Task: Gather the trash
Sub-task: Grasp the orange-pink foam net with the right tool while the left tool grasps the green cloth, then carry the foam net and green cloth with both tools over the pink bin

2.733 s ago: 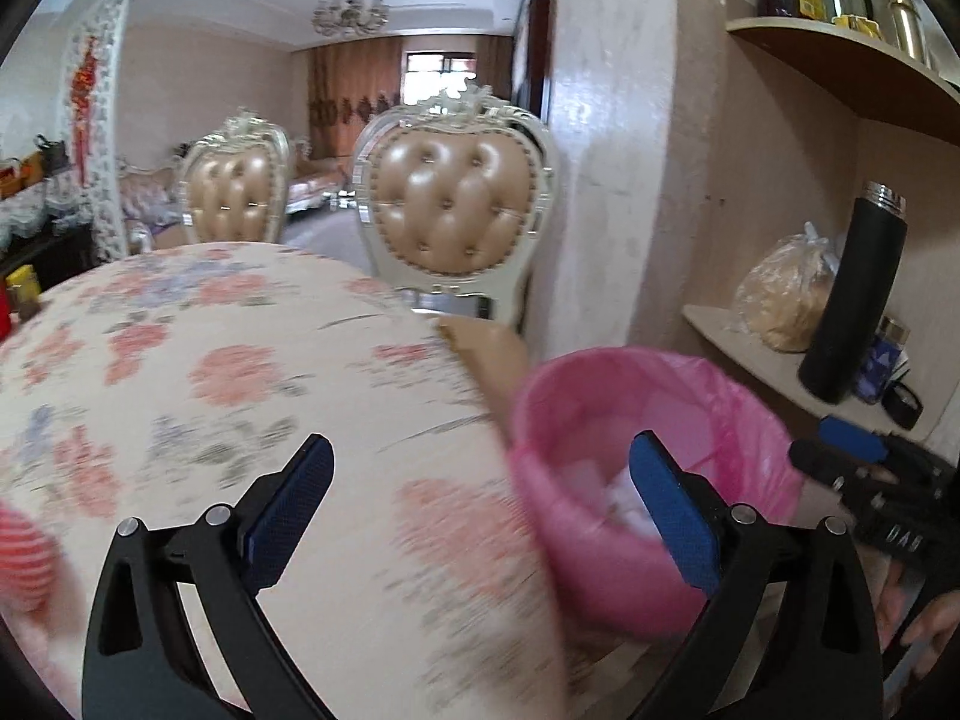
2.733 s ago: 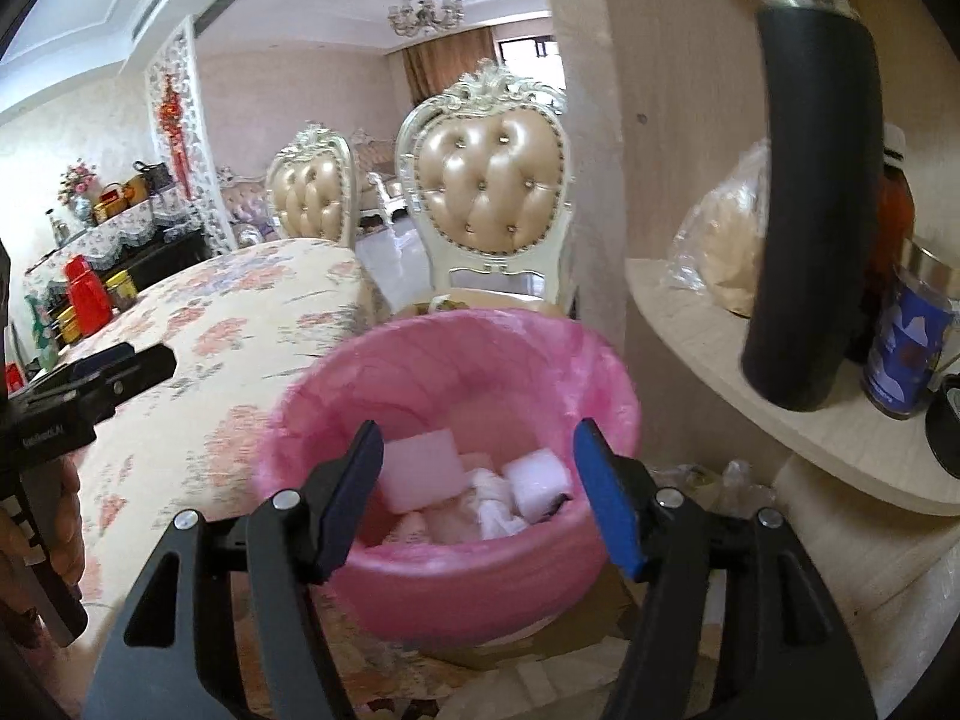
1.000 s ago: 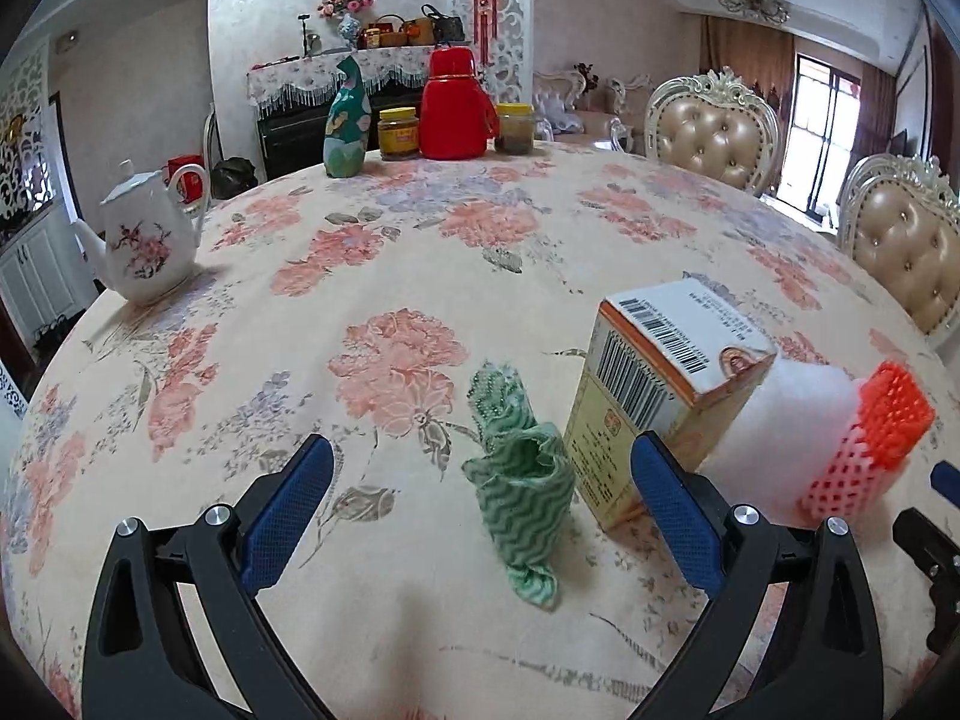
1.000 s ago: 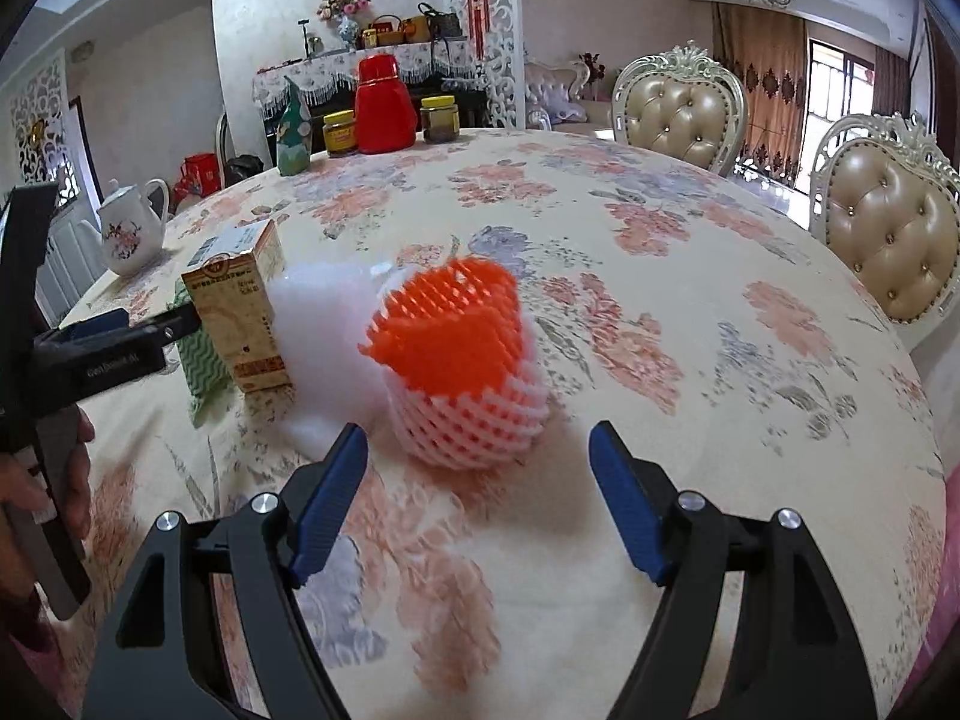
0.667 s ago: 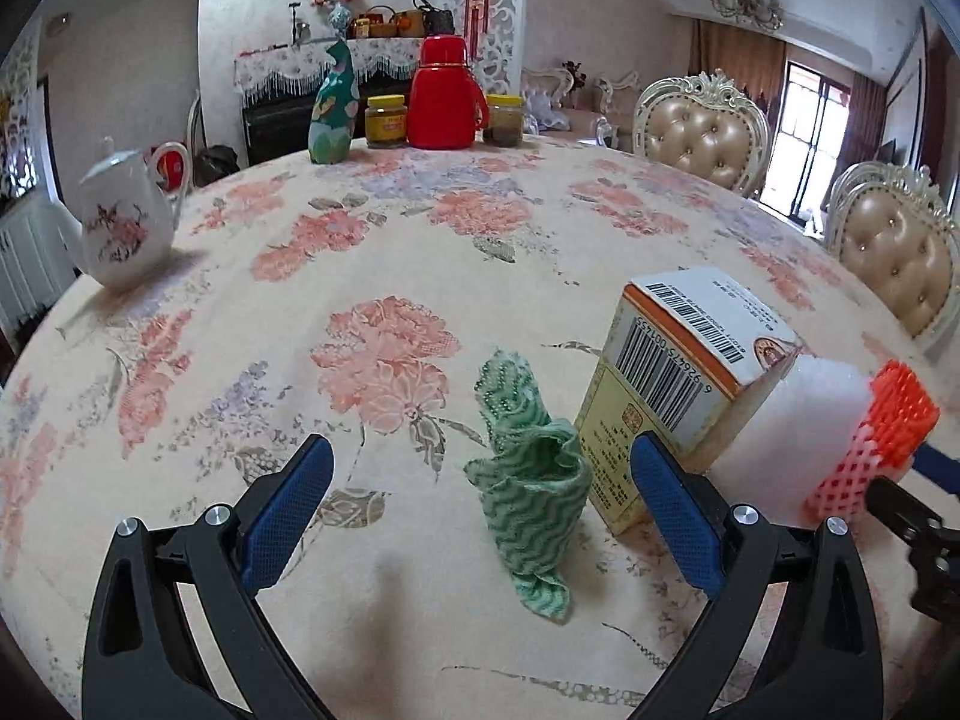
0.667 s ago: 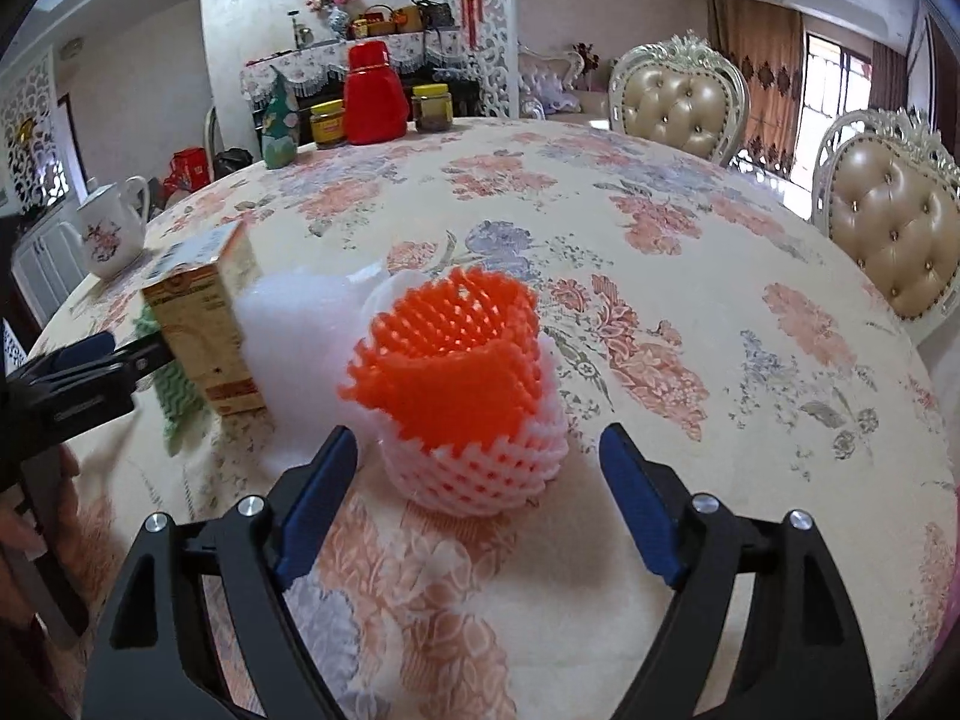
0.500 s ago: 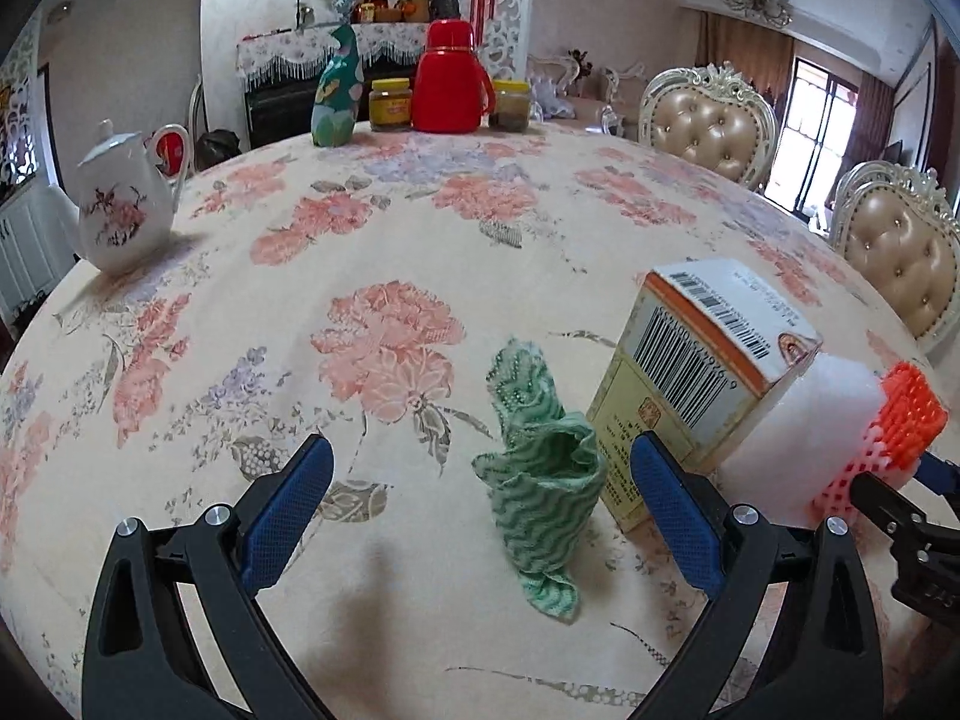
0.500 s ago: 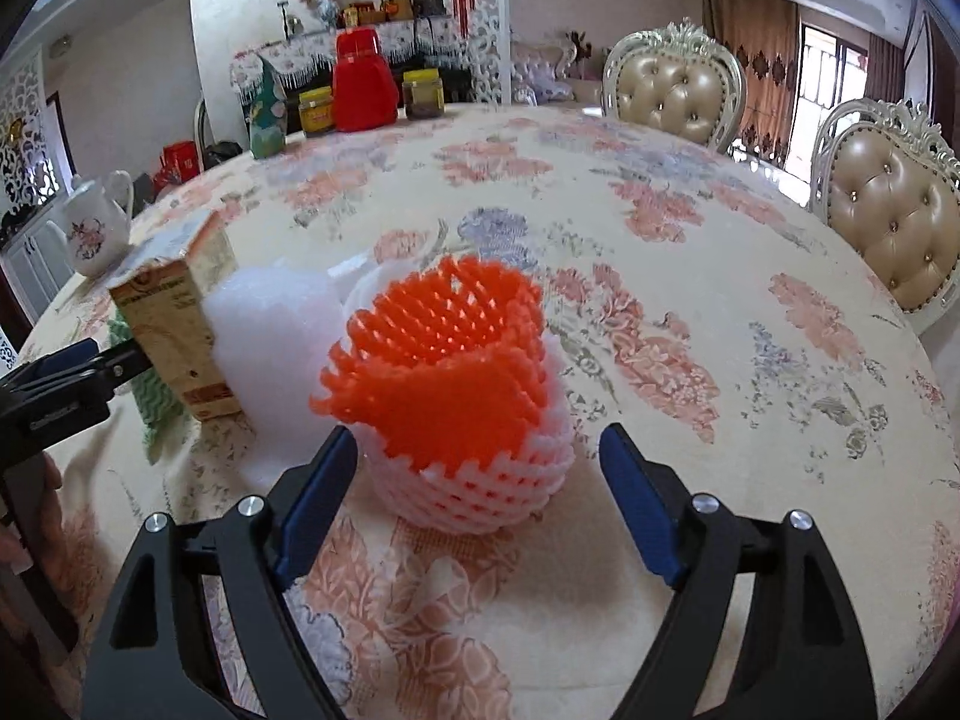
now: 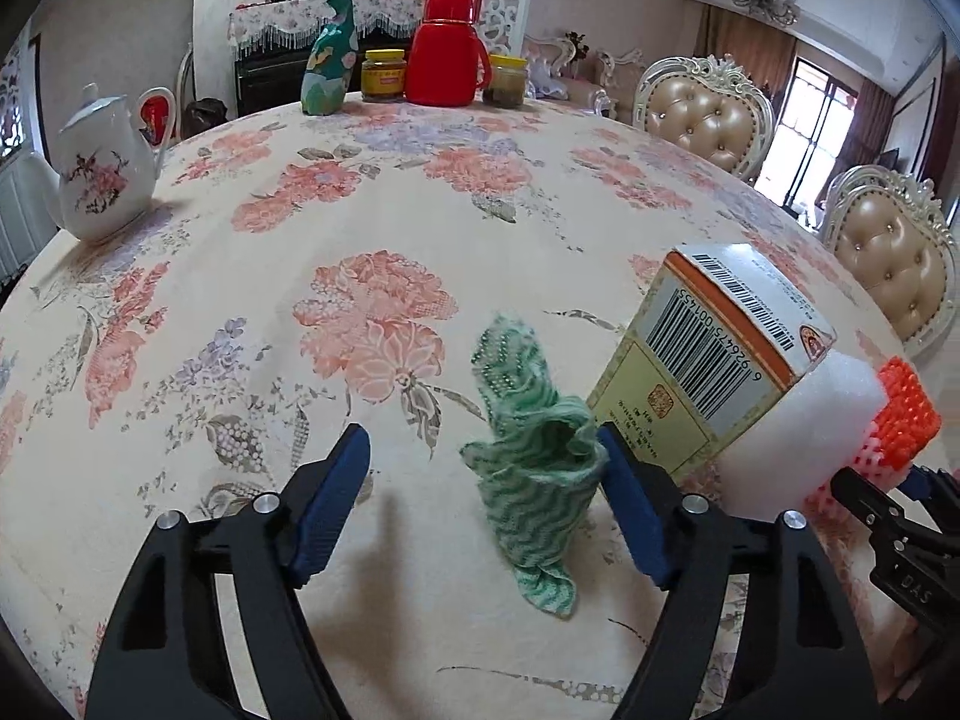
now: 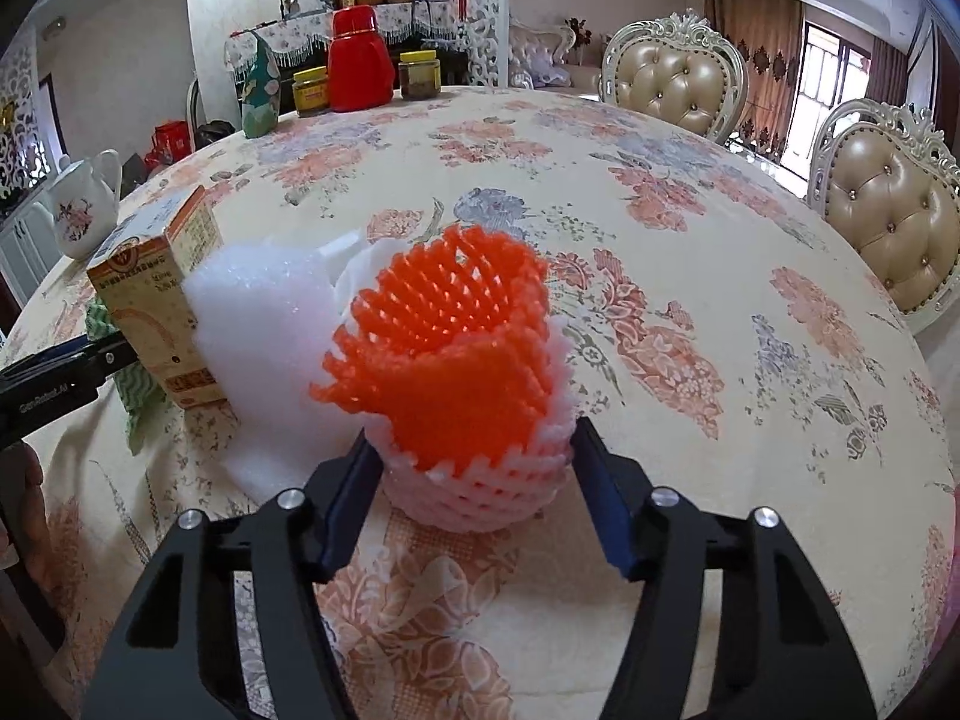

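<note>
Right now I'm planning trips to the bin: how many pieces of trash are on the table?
4: green cloth, cardboard box beside it, white foam block, orange-white foam net. More may be hidden.

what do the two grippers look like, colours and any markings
Both are alike: glossy black plastic frames with triangular cut-outs and silver screw heads, each tipped with two flat blue pads. The left gripper shows white lettering on its side in the right wrist view; the right gripper shows "DAS" in the left wrist view. No cables or sleeves visible; a bare hand shows at the left edge.
</note>
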The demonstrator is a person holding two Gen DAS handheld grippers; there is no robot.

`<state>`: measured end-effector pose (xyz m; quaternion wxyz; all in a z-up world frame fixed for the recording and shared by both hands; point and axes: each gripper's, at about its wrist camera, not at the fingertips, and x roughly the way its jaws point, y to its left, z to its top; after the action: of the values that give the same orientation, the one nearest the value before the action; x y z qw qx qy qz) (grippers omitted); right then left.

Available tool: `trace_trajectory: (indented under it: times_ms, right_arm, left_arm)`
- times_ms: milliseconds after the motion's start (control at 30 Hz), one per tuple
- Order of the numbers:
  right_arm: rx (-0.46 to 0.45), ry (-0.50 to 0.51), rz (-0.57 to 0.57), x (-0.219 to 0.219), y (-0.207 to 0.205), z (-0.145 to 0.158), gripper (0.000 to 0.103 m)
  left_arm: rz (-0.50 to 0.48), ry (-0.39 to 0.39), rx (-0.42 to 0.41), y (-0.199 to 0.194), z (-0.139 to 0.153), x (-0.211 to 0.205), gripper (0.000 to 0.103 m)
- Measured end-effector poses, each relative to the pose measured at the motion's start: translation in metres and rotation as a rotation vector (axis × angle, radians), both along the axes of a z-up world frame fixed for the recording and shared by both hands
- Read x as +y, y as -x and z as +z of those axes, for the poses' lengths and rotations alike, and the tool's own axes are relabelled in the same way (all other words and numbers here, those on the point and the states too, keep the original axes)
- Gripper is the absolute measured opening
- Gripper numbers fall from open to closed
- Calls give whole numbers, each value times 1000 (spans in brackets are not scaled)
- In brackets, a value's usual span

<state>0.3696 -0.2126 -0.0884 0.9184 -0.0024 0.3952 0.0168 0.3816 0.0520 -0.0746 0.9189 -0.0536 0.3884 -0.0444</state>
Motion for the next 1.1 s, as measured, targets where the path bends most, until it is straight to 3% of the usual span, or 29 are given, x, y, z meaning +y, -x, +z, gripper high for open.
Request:
trace_trajectory:
  times_ms: [167, 233, 500, 700, 933, 1100]
  right_arm:
    - [-3, -21, -4, -4, 1, 1, 55]
    - [-3, -24, -3, -4, 1, 1, 51]
    - [-47, -21, -4, -3, 7, 6, 38]
    - [-92, -16, -7, -2, 14, 12, 36]
    - [-112, -24, -35, -6, 17, 15, 36]
    - [-112, -31, -39, -8, 18, 15, 36]
  left_arm:
    - [-35, -5, -15, 3, 2, -6, 57]
    - [-50, -5, -16, 4, 2, -9, 47]
    - [-66, -20, -55, 9, 7, -13, 32]
    - [-74, -43, -90, 16, 12, -18, 31]
    - [-55, -18, -126, 21, 17, -11, 31]
    - [-19, -63, -140, 25, 20, -12, 31]
